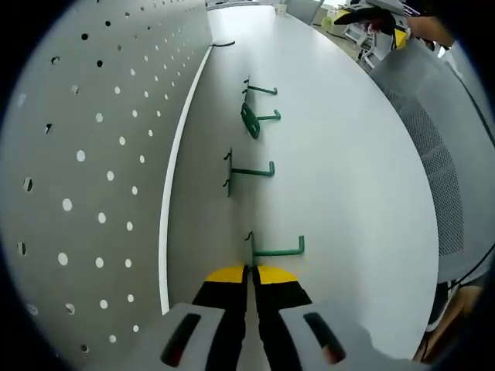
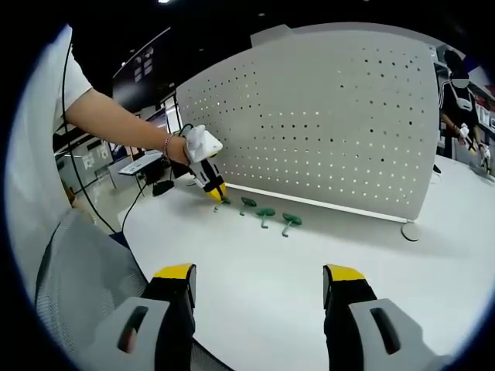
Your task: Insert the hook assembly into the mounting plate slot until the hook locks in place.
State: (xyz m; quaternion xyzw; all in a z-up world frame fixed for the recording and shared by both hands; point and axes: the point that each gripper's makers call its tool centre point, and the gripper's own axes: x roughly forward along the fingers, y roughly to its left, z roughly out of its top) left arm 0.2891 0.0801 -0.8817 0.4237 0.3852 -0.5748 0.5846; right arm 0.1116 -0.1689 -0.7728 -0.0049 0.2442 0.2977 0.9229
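- Four green hooks lay in a row on the white desk (image 1: 348, 170) near the foot of the upright perforated mounting plate (image 1: 93, 154), the row running along the plate
- In the left gripper view the nearest hook (image 1: 277, 250) lay with its long shank pointing away from the plate, its bent tip at the far end; the second hook (image 1: 249, 171) and the farthest hook (image 1: 260, 90) lay the same way, and the third hook (image 1: 254, 119) had a broader looped end
- The left gripper (image 1: 252, 272) had its yellow-tipped jaws pressed together, just short of the nearest hook and gripping nothing visible
- In the right gripper view the left gripper (image 2: 217, 194) showed with its tip down at the end of the hook row (image 2: 259, 211), held by a person's hand (image 2: 193, 147)
- The right gripper (image 2: 259, 274) hung well back above the desk, jaws spread wide, holding nothing
- The plate stood on a round foot (image 2: 411, 231); a grey mesh chair back (image 1: 433, 131) sat by the desk edge, with a dim room behind
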